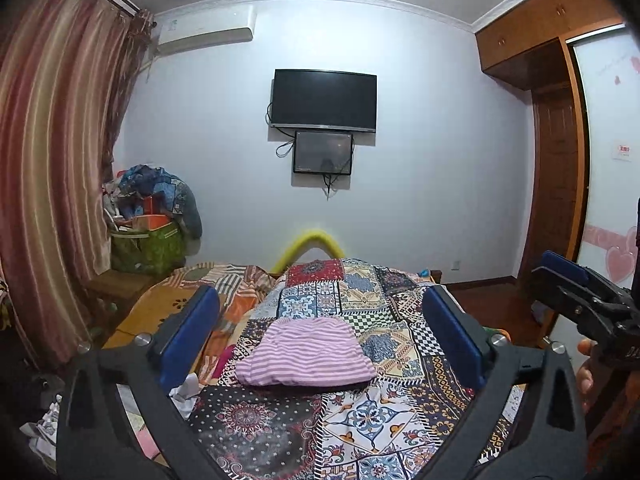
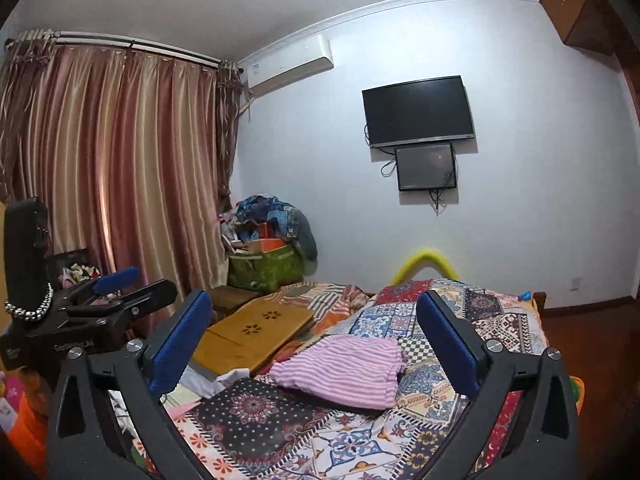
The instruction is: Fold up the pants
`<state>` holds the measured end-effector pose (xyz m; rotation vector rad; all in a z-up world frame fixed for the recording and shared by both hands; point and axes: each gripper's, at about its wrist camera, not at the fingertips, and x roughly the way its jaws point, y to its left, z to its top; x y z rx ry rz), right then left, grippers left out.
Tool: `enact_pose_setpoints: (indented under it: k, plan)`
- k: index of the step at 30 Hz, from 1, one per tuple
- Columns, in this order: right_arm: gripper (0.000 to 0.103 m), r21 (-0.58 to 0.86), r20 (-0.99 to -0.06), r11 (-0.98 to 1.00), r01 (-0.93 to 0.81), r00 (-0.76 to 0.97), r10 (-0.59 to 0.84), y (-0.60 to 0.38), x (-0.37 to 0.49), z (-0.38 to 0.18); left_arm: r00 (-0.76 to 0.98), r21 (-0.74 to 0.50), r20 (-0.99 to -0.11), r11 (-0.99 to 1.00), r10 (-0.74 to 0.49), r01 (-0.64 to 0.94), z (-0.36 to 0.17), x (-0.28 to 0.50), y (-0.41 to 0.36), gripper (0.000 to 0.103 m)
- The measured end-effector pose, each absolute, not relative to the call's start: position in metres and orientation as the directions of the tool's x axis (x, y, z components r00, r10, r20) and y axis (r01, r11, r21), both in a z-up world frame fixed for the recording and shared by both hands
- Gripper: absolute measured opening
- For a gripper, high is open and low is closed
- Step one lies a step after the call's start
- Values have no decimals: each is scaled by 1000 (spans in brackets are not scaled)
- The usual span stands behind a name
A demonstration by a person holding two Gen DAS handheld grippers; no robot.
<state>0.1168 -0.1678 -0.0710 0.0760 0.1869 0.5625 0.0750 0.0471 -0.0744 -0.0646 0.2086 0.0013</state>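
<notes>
Both grippers, left gripper (image 1: 320, 336) and right gripper (image 2: 316, 344), hang wide open and empty above the folded striped pants (image 1: 306, 354) on the patchwork bedspread (image 1: 360, 420); best lifted clear without snagging the fold.

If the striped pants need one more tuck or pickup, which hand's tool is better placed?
Left, marginally. The left tool looks squarely at the folded striped pants, centred between its open fingers. Seen past the right tool, the pants lie off to one side. Neither touches them.
</notes>
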Motion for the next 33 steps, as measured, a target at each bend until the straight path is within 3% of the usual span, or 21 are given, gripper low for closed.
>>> enact_pose_setpoints:
  k: [33]
  plan:
    - [103,91,-165,865,-493,850,501,-172,102,-74,974,-86,-225,996,-33,14,-83,75,50,103]
